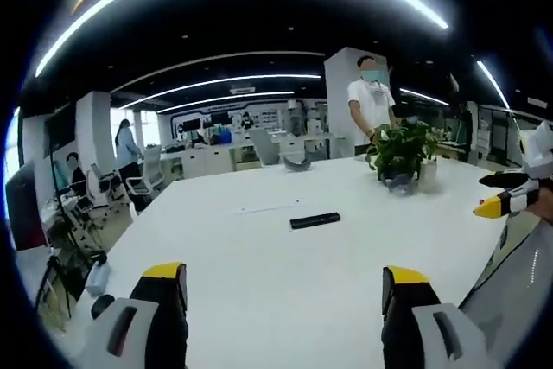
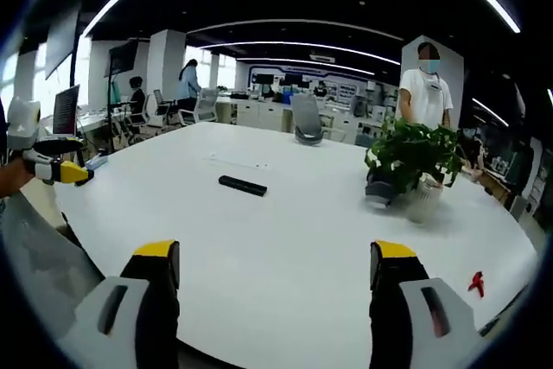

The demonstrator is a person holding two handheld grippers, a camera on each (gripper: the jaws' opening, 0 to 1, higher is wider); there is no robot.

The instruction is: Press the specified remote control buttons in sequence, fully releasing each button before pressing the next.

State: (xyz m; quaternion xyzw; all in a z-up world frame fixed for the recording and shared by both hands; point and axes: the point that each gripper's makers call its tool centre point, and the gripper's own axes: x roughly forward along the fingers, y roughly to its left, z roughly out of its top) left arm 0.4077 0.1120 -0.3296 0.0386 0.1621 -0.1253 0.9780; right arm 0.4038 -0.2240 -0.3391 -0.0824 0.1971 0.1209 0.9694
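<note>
where remote (image 1: 314,220) lies, potted plant (image 1: 402,150) well apart

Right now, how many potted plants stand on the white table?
1. The potted plant stands on the white table, beyond and to the right of the black remote control. Its leaves may hide something behind.

Desk (image 1: 259,248) plain white, no pattern. Remote (image 1: 314,220) black. Left hand-held gripper (image 1: 285,287): black jaws with yellow tips, grey bodies. Right hand-held gripper (image 2: 275,270) the same: black, yellow-tipped, grey behind. Plant (image 2: 415,151) green-leaved, in a pale pot (image 2: 422,198). Small red object (image 2: 476,282) near the desk edge. Person (image 2: 425,88) standing in a white shirt. Chair (image 2: 305,118) grey.
</note>
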